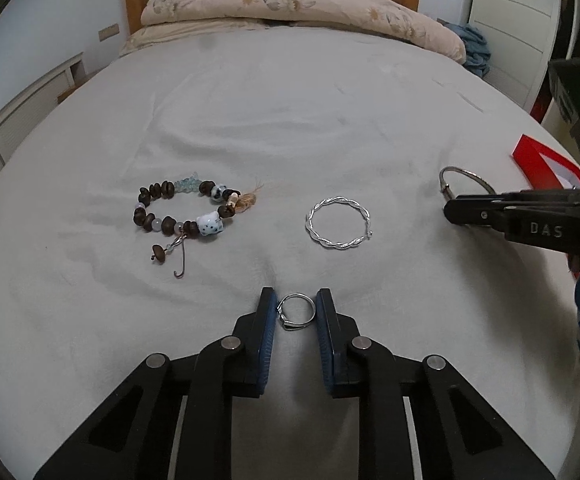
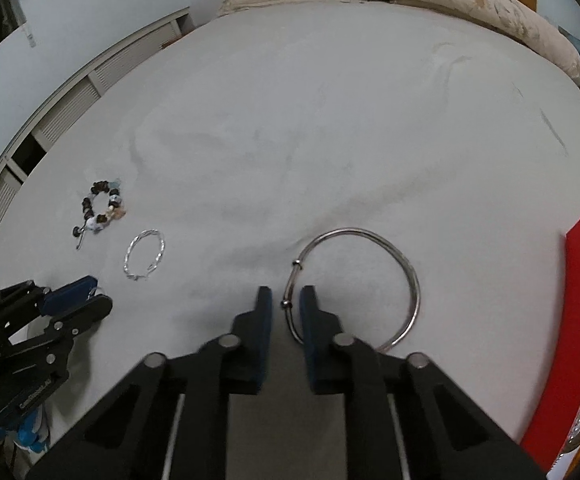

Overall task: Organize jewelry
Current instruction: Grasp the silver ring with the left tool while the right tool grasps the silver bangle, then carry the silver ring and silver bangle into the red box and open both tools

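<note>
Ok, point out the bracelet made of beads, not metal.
The beaded bracelet, farthest left on the bed: dark and pale beads, unlike the twisted silver bangle and plain metal bangle.

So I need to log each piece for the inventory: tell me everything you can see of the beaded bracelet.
The beaded bracelet lies flat on the grey bedspread, a closed loop of dark brown, wood-like beads mixed with pale translucent ones, two white blue-speckled ceramic-looking beads and a cluster of light blue chips. A tan tassel sticks out on one side; a short dangle with a brown bead and a thin metal hook trails toward the camera. Nothing but the bedspread touches it; the twisted silver bangle lies apart beside it.
</note>
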A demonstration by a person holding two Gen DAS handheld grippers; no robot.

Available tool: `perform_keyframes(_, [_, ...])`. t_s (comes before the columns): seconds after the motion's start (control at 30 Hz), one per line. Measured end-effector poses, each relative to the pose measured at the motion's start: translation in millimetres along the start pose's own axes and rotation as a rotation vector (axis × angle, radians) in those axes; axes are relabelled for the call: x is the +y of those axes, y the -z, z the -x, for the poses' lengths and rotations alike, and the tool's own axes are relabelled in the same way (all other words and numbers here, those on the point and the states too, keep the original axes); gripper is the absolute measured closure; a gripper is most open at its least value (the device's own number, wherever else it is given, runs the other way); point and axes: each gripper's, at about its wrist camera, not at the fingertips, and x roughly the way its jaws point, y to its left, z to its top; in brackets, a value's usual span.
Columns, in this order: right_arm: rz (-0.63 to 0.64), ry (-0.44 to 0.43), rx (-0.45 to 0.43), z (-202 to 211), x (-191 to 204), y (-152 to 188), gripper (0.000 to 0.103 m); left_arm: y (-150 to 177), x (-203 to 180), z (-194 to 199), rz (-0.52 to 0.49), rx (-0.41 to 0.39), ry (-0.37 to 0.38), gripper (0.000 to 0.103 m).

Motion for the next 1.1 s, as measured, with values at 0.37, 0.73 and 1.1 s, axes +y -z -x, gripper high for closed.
perform_keyframes(0.37, [-0.107,-0.091,-0.092,52,-3,19,0.098,-7,-13,28,0.007,-0.008,-0.010,0.084])
perform_keyframes(0.73, [-0.203,-0.133,-0.244,166,-25,50,0.098,-20,-87,83,-0.050,-0.067,0.068,0.084])
perform_keyframes(1.1, [-0.266,0.069,-0.186,199,-147,93,0.098,-44,-248,64,-0.204,-0.052,0.231,0.084])
